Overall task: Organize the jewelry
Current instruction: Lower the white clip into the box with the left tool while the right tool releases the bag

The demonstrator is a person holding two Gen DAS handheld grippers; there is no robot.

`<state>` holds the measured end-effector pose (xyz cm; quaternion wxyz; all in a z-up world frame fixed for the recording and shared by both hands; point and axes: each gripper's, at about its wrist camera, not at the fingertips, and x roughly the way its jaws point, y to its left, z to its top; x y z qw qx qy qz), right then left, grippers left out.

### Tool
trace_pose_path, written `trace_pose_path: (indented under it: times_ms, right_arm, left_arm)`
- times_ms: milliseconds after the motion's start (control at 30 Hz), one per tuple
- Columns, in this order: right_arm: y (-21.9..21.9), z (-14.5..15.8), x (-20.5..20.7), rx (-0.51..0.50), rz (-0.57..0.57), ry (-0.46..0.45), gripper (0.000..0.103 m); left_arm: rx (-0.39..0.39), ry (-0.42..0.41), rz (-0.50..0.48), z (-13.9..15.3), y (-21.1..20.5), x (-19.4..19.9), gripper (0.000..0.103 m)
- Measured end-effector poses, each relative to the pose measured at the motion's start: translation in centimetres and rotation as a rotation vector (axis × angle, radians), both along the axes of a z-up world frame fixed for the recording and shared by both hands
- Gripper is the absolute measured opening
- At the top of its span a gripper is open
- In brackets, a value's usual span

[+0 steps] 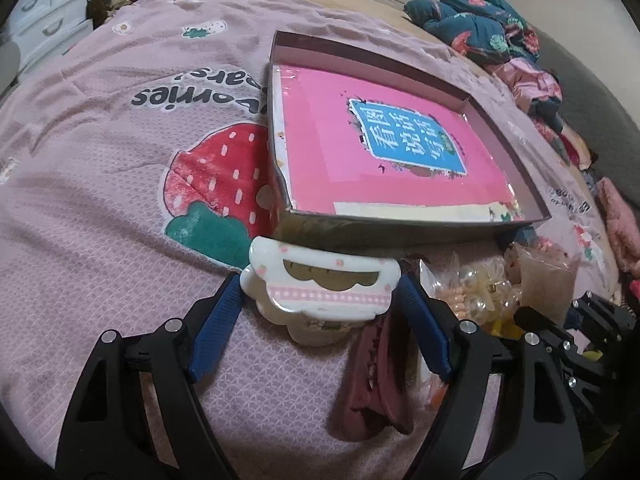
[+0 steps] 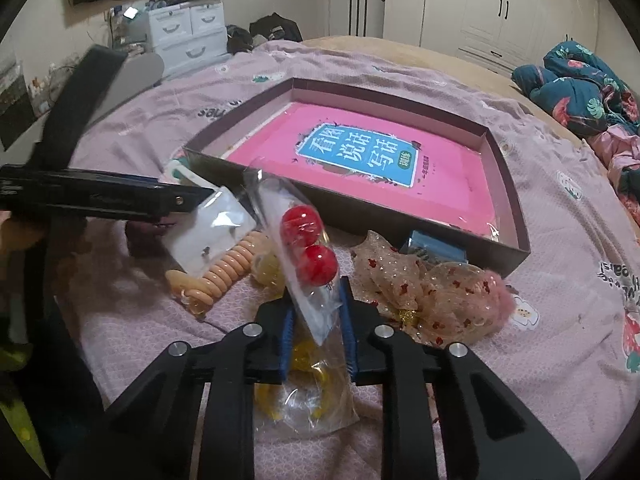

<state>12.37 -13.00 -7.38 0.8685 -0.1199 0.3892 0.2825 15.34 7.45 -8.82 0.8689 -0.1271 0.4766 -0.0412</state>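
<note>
A: Status of the left hand-held gripper (image 1: 320, 300)?

B: Its blue-padded fingers (image 1: 218, 324) are clamped on the two ends of a white cloud-shaped plastic hair claw with a pink checked band (image 1: 320, 290). The claw is held just in front of the near wall of the shallow dark cardboard box (image 1: 400, 232), over the pink quilted bedspread with the strawberry print (image 1: 120, 240).

A: And directly below it?

B: A dark maroon plastic hair claw (image 1: 376, 376) lies on the bedspread, between the left fingers and nearer the camera.

A: Right hand-held gripper (image 2: 318, 316)?

B: Closed on a clear plastic sleeve holding two glossy red ball beads (image 2: 308, 248). The sleeve stands tilted up from the fingers, beads above the grip point.

A: Contents of the box?

B: A pink book with a blue title panel (image 2: 360, 160) lies flat inside and covers most of the floor.

A: Remaining items?

B: On the bedspread, near the box's front wall: a peach spiral coil hair tie (image 2: 224, 268), a small clear bag with a white card (image 2: 212, 232) touching it, a sheer beige sequinned fabric bow with red specks (image 2: 432, 296), and a clear packet with yellow pieces (image 2: 304, 384) under the right fingers. A small blue item (image 2: 436, 246) sits against the box wall; I cannot tell what it is.
</note>
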Motion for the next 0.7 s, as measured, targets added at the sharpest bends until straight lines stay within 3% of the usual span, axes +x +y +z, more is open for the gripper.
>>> trace_pose_path:
  times_ms: [133,367,700]
  right_arm:
    - [-0.5,0.7,-0.4,0.050,0.017,0.017,0.018]
    - [-1.1,1.6,-0.7,0.099,0.014,0.027,0.018]
    - [-1.9,4.0,-0.8,0.132,0.007,-0.008,0.018]
  left_arm:
    - [-0.035,-0.012,0.006,0.2,0.6,-0.3,0.066]
    - [-0.092,-0.029,0.022,0.7,2.0,-1.4,0.065]
    - [-0.106,-0.077,0.048,3.1,3.7,-3.2,0.066]
